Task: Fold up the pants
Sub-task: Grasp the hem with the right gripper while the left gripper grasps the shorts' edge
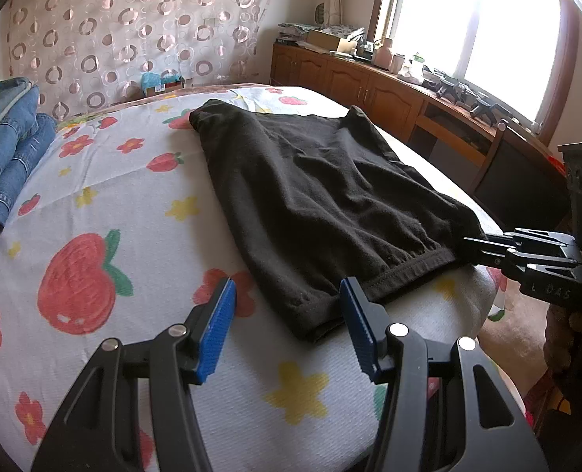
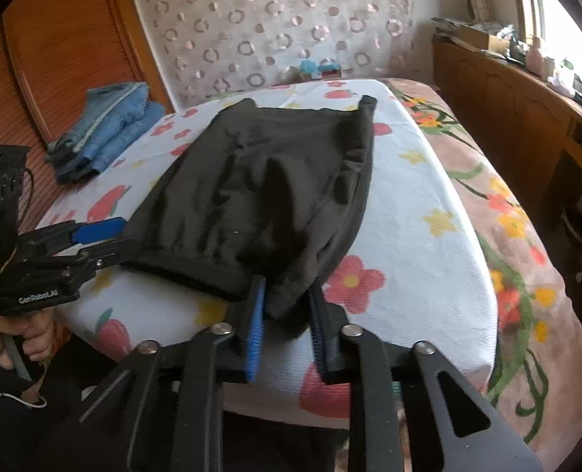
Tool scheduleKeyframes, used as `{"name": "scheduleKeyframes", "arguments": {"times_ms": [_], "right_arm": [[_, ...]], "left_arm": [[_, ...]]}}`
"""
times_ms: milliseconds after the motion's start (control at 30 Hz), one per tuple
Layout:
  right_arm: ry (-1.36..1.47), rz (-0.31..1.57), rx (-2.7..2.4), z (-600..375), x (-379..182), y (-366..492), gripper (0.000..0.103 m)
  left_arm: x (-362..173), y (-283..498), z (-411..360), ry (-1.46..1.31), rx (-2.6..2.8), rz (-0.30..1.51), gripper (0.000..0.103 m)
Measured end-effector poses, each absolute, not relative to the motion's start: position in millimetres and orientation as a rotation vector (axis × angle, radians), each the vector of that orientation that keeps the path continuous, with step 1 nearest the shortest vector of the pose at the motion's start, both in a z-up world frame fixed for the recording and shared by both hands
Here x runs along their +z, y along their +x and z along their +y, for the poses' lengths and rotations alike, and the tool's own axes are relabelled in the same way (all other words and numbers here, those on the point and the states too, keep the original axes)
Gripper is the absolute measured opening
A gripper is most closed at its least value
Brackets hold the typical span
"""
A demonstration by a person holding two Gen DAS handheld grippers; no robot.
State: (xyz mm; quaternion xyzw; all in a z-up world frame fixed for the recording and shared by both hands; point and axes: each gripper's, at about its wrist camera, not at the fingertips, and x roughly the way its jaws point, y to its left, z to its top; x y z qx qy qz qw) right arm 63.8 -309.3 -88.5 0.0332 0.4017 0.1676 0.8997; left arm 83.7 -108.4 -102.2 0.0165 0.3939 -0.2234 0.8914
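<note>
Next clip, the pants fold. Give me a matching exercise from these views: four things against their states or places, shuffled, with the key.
Things:
1. black pants
2. blue jeans
3. left gripper
4. right gripper

States:
A. open, pinching nothing
B. piled at the edge of the flowered sheet
C. shut on a near corner of dark fabric
D. spread flat in the middle of the sheet

Pairs: 1-D, 2-B, 3-A, 4-C

Jeans (image 1: 4,149) cut off by left edge in left wrist view. Clutter on cabinet (image 1: 369,78) too small to identify. Window (image 1: 479,31) overexposed, nothing readable outside.
</note>
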Motion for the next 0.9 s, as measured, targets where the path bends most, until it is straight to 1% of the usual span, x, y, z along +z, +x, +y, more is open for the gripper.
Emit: {"name": "scheduleKeyframes", "arguments": {"times_ms": [167,200,267,333,567,667,700,733,800,833,900], "right_arm": [[0.068,0.819,0.356,-310,-90,64,0.015],[0.068,0.817,0.358,-311,-90,63,0.015],[0.063,0.813,0.357,-310,-90,62,0.015],[0.061,0.811,0.356,-311,-91,60,0.015],[0.068,0.806,0.369,-313,-90,58,0.015],[0.070,0.805,0.373,-315,-91,58,0.014],[0.069,0.806,0.376,-315,-90,58,0.013],[0.065,0.806,0.379,-314,-90,58,0.012],[0.060,0.802,0.387,-314,-88,58,0.011],[0.061,0.801,0.393,-314,-87,59,0.011],[0.087,0.788,0.414,-317,-82,60,0.010]], "left_arm": [[-102,84,-109,0.007,-0.487,0.831,0.053],[-101,83,-109,-0.018,-0.509,0.837,0.049],[-101,83,-111,-0.029,-0.519,0.841,0.046],[-101,82,-113,-0.026,-0.520,0.839,0.041],[-101,81,-116,-0.018,-0.525,0.841,0.036],[-99,83,-115,-0.031,-0.538,0.856,0.032],[-99,84,-114,-0.035,-0.543,0.858,0.029],[-99,85,-114,-0.041,-0.552,0.861,0.021],[-96,84,-114,-0.031,-0.549,0.848,0.012],[-95,84,-114,-0.023,-0.556,0.845,0.009],[-87,84,-114,-0.024,-0.576,0.834,0.008]]}}
